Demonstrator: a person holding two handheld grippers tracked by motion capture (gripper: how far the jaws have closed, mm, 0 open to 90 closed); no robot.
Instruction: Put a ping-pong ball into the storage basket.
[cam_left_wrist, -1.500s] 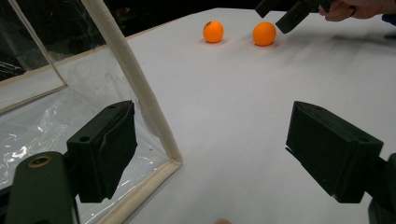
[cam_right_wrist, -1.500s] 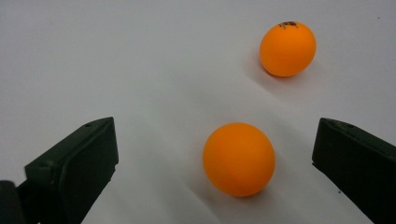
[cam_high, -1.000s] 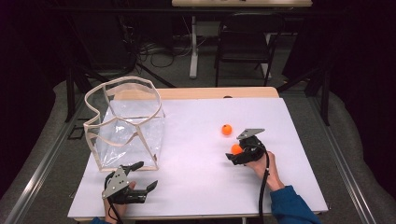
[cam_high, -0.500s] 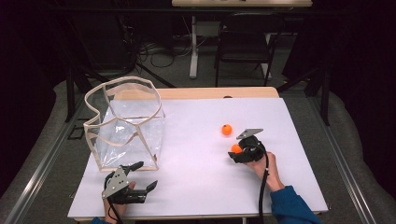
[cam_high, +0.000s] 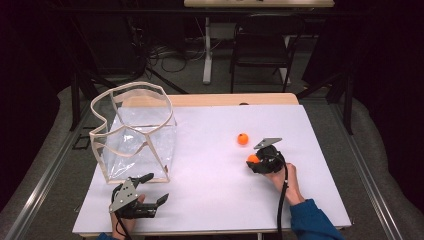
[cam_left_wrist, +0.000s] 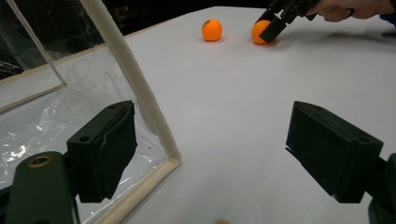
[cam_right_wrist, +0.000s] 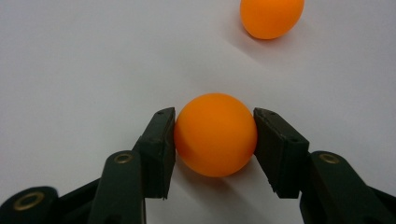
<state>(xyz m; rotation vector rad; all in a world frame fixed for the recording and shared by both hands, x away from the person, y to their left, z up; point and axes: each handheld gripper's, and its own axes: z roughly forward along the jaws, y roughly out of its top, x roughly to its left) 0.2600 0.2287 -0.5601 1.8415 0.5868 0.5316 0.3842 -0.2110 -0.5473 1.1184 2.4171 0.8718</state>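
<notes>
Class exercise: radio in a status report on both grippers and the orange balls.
Right gripper: jaws just closed, shut on near orange ball. Left gripper: jaws open, empty, beside clear bag. Second orange ball loose on table. Nothing between ball and bag.

Both orange balls (cam_right_wrist: 215, 135) (cam_right_wrist: 272, 16) look like smooth matt plastic. Table (cam_high: 210, 150) is matt white, paper-like maybe. Bag (cam_high: 132, 135) at left: glossy clear plastic, cloth-looking cream trim.
</notes>
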